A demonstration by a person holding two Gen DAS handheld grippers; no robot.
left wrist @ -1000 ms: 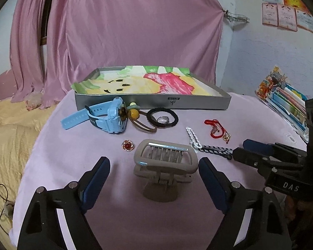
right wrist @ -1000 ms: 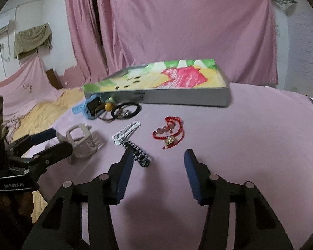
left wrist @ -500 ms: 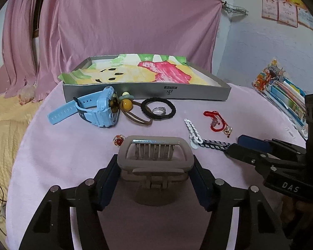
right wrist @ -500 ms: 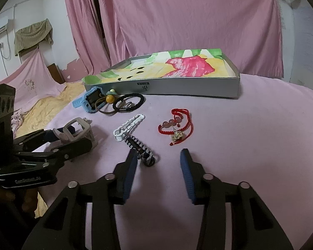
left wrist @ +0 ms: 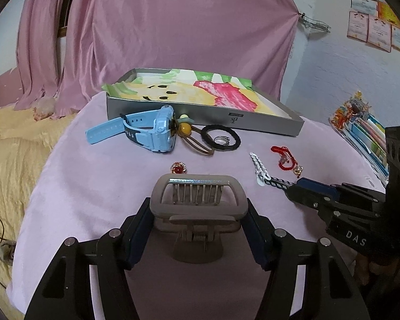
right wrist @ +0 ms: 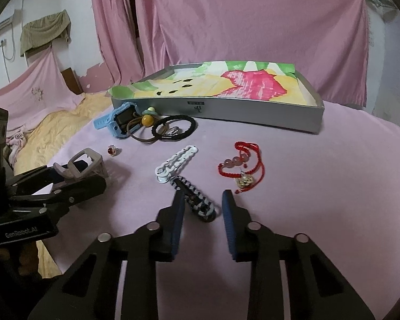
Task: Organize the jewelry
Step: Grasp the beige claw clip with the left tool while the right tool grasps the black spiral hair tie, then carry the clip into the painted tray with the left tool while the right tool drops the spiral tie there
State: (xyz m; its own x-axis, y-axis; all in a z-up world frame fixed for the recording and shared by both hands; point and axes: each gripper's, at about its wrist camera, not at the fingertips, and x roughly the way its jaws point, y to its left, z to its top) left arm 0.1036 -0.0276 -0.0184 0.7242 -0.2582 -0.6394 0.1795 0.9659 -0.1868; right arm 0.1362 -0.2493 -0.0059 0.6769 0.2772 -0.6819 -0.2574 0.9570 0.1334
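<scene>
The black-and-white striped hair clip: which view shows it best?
The right wrist view. There the striped hair clip lies full length between the right gripper's closing, not yet touching fingers, overlapping the white clip. The left wrist view shows only a short stretch of it; the right gripper's fingers hide the rest.

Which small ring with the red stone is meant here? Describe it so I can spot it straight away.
Start at the grey tray at the back of the pink table. In front of it lies a blue watch; nearer the camera, alone on bare cloth, sits the ring. It is the smallest piece, gold with one round red stone, just beyond the beige hair claw.
</scene>
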